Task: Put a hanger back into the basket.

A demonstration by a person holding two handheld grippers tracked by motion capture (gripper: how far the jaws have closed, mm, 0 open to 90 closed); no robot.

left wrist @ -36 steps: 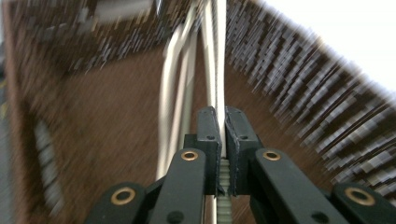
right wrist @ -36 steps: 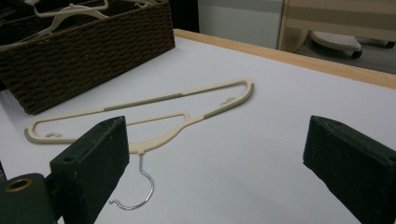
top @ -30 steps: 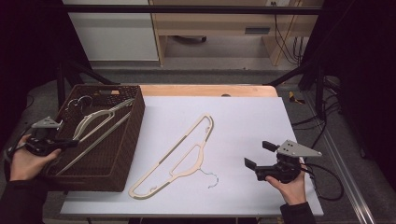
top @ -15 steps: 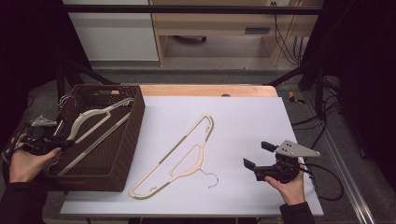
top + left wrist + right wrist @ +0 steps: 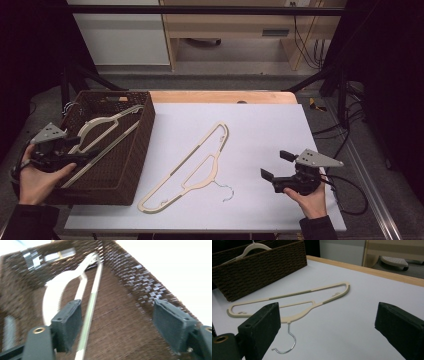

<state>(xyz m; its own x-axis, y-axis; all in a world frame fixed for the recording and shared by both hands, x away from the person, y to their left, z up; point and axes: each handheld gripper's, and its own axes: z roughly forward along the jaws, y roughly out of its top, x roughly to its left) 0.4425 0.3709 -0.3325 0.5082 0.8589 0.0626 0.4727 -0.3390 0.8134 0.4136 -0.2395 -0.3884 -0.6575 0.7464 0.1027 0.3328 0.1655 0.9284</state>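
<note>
Our right gripper [image 5: 276, 169], jaws wide and empty, sits lower right, nearest the hanger [image 5: 192, 165] lying diagonally at frame centre, hook [image 5: 224, 191] toward us

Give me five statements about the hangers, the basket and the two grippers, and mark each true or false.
1. A hanger in the basket leans against the brown wicker basket. True.
2. The hanger on the table is held by the right gripper. False: it lies apart from the open jaws.
3. The left gripper is clamped on a hanger. False: its jaws have just been opening, with nothing pressed between them.
4. The basket sits at the table's left side. True.
5. The table hanger has a metal hook. True.
</note>
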